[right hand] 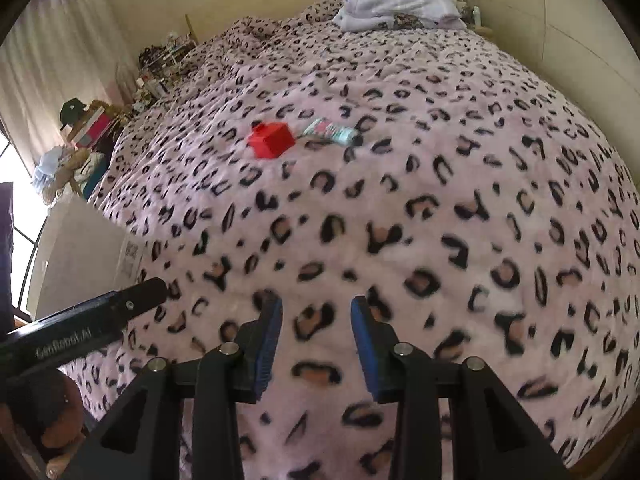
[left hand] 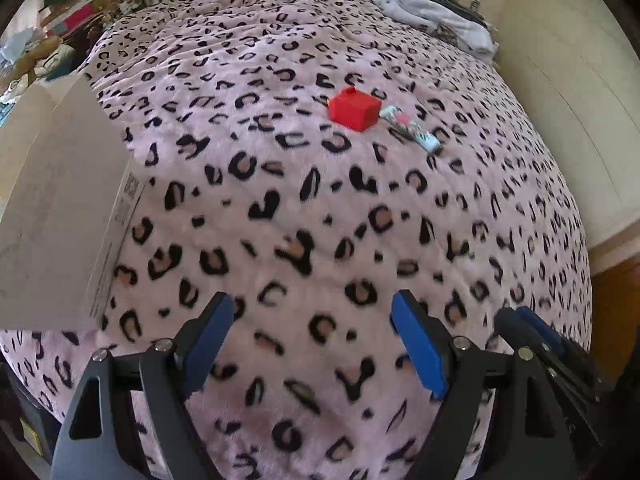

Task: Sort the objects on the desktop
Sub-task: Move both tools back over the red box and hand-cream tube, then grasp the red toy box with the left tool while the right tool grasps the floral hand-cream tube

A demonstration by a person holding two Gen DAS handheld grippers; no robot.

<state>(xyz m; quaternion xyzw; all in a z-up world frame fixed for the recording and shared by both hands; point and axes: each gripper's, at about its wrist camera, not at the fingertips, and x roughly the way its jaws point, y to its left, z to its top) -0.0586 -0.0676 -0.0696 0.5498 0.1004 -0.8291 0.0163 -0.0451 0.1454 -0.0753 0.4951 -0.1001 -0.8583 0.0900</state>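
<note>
A small red box (left hand: pixel 354 109) (right hand: pixel 271 140) lies on the pink leopard-print bedspread (left hand: pixel 304 208) (right hand: pixel 400 208), far ahead of both grippers. Right beside it lies a teal and pink patterned tube (left hand: pixel 412 128) (right hand: pixel 331 131), touching or nearly touching the box. My left gripper (left hand: pixel 313 300) is open wide over bare bedspread, with nothing between its blue pads. My right gripper (right hand: pixel 316 301) is open with a narrower gap and also holds nothing. It stands close to the right of the left one, and its fingers (left hand: pixel 532 332) show at that side. One black finger (right hand: pixel 136 300) of the left gripper shows in the right wrist view.
A large pale cardboard box (left hand: pixel 60 200) (right hand: pixel 80 248) stands at the bed's left edge. Folded white clothes (left hand: pixel 436 12) (right hand: pixel 396 10) lie at the far end. A cluttered shelf (left hand: pixel 72 20) (right hand: pixel 92 128) stands beyond the left side. A cream wall (left hand: pixel 580 80) runs along the right.
</note>
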